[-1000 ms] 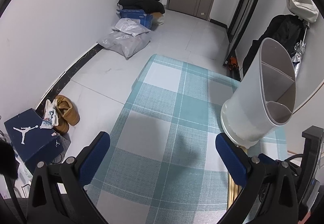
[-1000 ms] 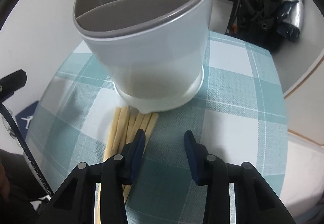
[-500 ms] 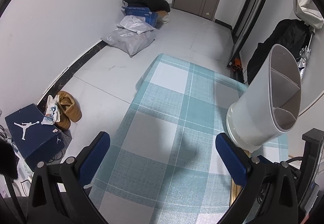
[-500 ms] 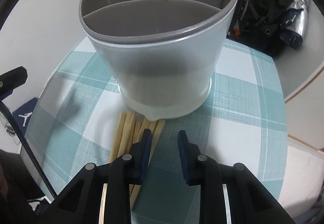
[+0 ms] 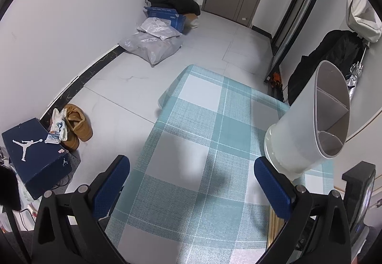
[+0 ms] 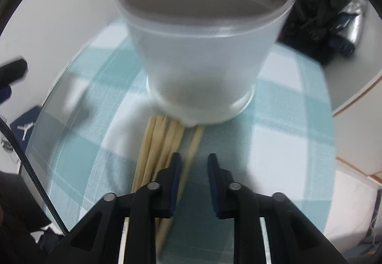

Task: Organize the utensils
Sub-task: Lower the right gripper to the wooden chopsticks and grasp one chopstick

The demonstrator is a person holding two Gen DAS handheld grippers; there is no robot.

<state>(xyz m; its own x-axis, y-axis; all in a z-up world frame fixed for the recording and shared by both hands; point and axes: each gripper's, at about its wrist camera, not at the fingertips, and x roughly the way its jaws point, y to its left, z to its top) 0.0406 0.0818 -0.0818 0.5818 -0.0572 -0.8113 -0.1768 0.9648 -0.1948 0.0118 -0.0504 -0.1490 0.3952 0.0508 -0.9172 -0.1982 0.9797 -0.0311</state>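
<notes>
The right gripper [image 6: 192, 166] points steeply down at a tabletop [image 6: 281, 120] covered in teal-and-white check cloth. Its jaws have just been closing and now stand narrowly apart. One chopstick at the right edge of the bundle runs into the gap, close beside the left pad; the picture is blurred, and whether the pads press on it cannot be told. The chopsticks [image 6: 162, 142] lie side by side on the cloth, their far ends touching the base of a white holder [image 6: 203, 56]. The holder stands upright, its inside split by partitions, with nothing visible in the compartments.

The left gripper [image 5: 191, 182] hangs over the same cloth with its jaws wide apart and nothing between them. In its view the holder [image 5: 300, 130] stands just beyond the right pad, and the chopsticks [image 5: 274, 223] show below that pad. On the floor [image 5: 133, 106] beyond are a shoebox [image 5: 35, 151], shoes [image 5: 76, 125] and bags [image 5: 155, 46].
</notes>
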